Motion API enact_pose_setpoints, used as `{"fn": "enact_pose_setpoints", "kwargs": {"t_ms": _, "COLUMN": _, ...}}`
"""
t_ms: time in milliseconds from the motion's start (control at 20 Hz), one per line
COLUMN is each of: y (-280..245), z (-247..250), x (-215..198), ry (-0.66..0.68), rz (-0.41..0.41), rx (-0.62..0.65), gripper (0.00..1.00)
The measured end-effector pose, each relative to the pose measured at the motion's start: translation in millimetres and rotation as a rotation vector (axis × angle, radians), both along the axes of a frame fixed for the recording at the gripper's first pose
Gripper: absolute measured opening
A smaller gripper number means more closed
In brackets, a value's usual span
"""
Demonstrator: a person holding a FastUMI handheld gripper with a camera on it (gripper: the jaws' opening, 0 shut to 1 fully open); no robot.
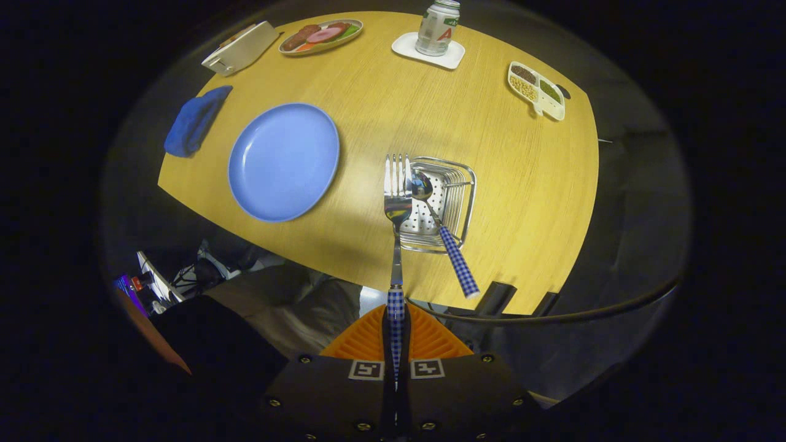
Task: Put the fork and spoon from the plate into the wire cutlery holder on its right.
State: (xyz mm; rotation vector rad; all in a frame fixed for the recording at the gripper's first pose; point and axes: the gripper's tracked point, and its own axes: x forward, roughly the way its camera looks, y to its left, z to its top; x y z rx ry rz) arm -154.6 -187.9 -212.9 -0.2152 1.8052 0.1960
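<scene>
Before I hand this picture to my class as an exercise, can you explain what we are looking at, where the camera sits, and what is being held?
A person holds handheld tongs; no robot arm is involved. The camera rides on the tongs and looks forward along the two fingers, down over a round yellow wooden table. The fingers are shut on the checked handle of a steel fork, whose prongs hang at the left edge of a silver wire cutlery holder. A steel spoon with a blue checked handle already leans in that holder. To its left lies a round blue plate. Further off are a folded blue cloth, an oval dish of food, a drinks can on a white coaster and a divided snack dish.
</scene>
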Motion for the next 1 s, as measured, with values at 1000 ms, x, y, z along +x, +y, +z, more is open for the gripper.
{"fn": "enact_pose_setpoints", "kwargs": {"t_ms": 1000, "y": -44.3, "z": -23.0, "x": 25.5, "ry": 0.417, "rz": 0.174, "rx": -0.1, "gripper": 0.01}}
